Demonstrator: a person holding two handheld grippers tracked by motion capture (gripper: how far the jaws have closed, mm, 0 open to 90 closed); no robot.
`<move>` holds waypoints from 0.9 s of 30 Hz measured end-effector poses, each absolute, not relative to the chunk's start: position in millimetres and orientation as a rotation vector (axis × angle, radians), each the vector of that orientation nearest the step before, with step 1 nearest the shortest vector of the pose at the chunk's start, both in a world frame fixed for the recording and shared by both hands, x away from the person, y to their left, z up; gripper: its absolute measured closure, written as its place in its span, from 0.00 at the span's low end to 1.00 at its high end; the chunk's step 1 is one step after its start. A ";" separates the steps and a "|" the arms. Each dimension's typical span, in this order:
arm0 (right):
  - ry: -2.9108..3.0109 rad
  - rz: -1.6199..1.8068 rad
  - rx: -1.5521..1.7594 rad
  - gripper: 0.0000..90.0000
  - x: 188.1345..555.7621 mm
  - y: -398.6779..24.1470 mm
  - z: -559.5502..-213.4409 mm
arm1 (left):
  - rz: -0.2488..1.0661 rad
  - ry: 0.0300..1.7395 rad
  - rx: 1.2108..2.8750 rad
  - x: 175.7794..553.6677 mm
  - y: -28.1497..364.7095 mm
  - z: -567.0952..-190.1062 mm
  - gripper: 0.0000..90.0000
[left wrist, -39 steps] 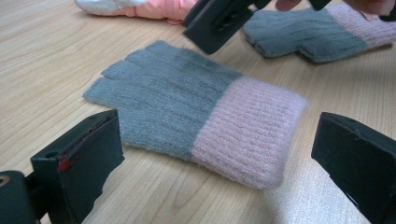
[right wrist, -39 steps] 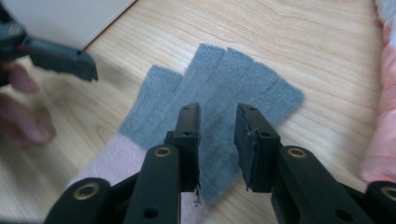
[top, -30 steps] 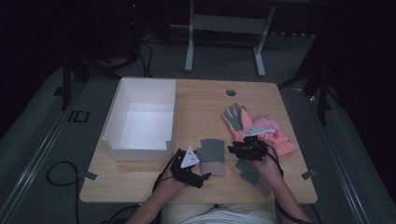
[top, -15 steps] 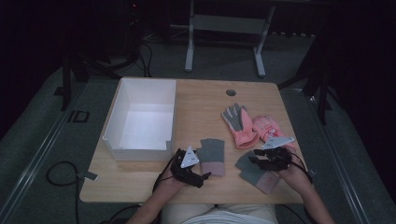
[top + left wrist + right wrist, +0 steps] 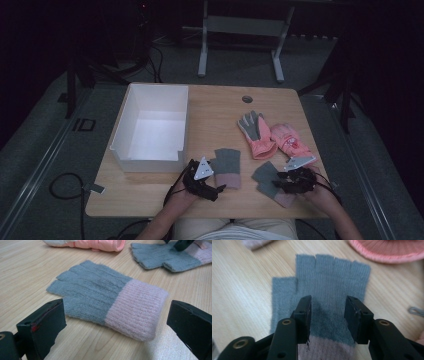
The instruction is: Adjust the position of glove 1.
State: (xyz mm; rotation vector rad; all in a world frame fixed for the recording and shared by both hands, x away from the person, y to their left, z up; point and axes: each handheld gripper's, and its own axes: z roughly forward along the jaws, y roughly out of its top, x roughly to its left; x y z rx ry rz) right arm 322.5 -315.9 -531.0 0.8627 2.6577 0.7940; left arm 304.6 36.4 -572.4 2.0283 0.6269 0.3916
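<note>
Two grey fingerless gloves with pink cuffs lie flat near the table's front edge. One glove (image 5: 227, 165) (image 5: 107, 302) rests between the wide-apart jaws of my left gripper (image 5: 214, 182) (image 5: 115, 325), which is open and low over the wood. The other glove (image 5: 265, 176) (image 5: 329, 287) lies to the right. My right gripper (image 5: 281, 184) (image 5: 327, 315) hovers over its palm, open with a narrow gap and holding nothing. That second glove (image 5: 162, 256) also lies far off in the left gripper view.
A white open box (image 5: 150, 157) stands at the table's left. Two pink gloves (image 5: 257, 134) (image 5: 292, 142) lie side by side beyond the right gripper. A round hole (image 5: 247, 99) sits near the far edge of the wooden table (image 5: 215, 115).
My right gripper has moved from beside the pink gloves to the right and toward the person, ending over the second grey glove. The left gripper has stayed put.
</note>
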 end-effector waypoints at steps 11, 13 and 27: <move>2.652 0.719 0.906 0.86 321.3 -305.7 -538.6 | 0.389 0.625 2.027 304.4 36.5 -572.4 0.02; 2.629 0.690 0.907 0.89 318.0 -301.3 -538.1 | 0.392 0.625 2.030 304.5 36.4 -572.3 0.02; 2.196 0.961 1.421 0.94 290.9 -305.6 -497.0 | 0.389 0.625 2.017 303.8 37.2 -571.5 0.02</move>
